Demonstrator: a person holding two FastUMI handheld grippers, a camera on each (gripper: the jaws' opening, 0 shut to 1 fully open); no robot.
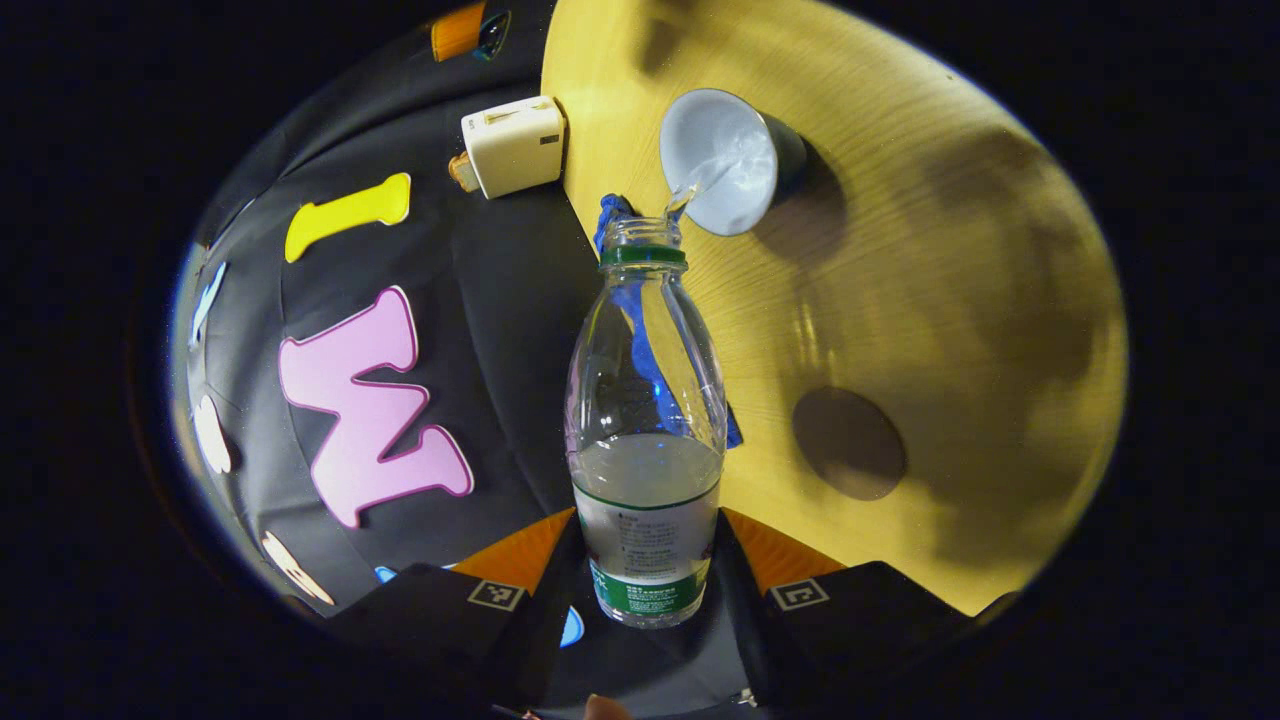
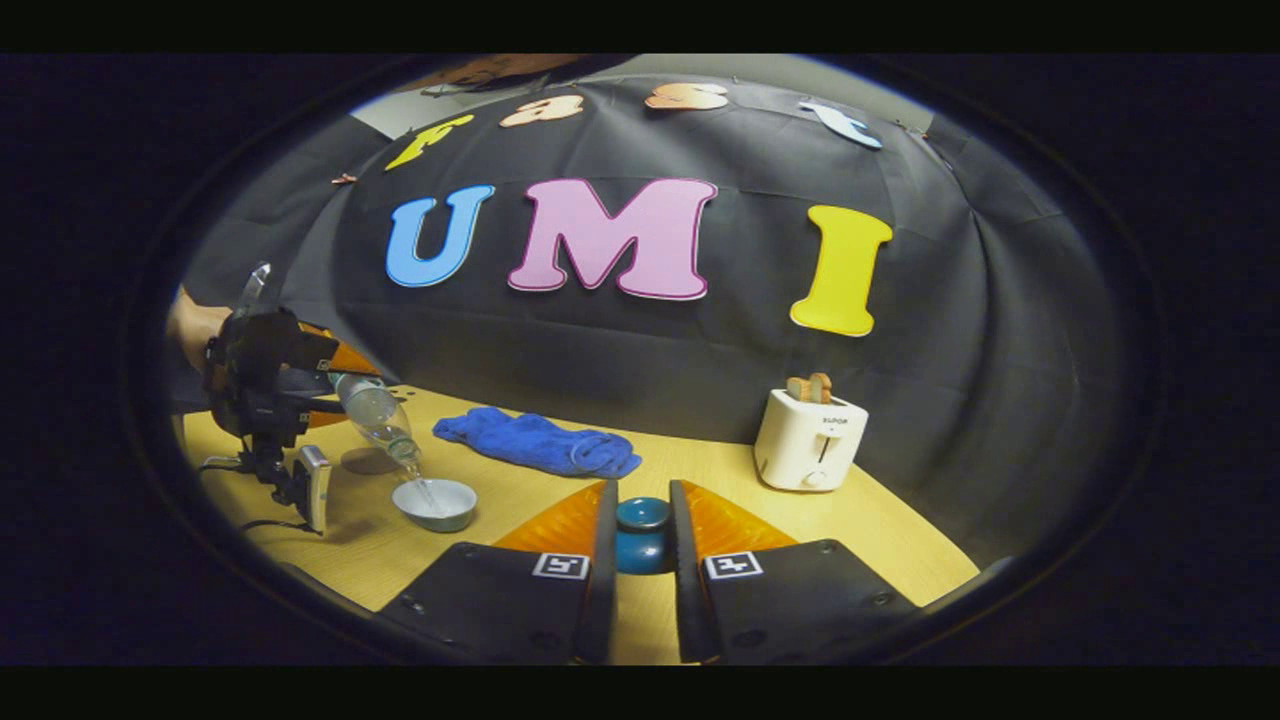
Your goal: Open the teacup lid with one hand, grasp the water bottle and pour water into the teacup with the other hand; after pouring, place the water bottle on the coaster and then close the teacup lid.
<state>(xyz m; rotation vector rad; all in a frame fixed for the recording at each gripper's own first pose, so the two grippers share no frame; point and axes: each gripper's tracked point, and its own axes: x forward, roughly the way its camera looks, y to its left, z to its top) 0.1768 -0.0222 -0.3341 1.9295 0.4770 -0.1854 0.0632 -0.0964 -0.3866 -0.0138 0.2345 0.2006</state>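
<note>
On table (image 2: 500, 500), one teacup (image 2: 436, 503), one bottle (image 1: 646, 440), one lid (image 2: 642, 535), two claws.

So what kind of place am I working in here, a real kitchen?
More likely a staged recording booth than a kitchen: a black cloth wall hangs right behind a small wooden table, which is set with household props, a toaster, a blue towel and a teacup.

towel (image 1: 640, 340): blurred behind bottle (image 1: 645, 440) | lid (image 2: 642, 535): edges hidden by tongs (image 2: 640, 560)

Black tongs (image 2: 640, 560) with orange fingers (image 2: 560, 522) and square coded markers.
</note>
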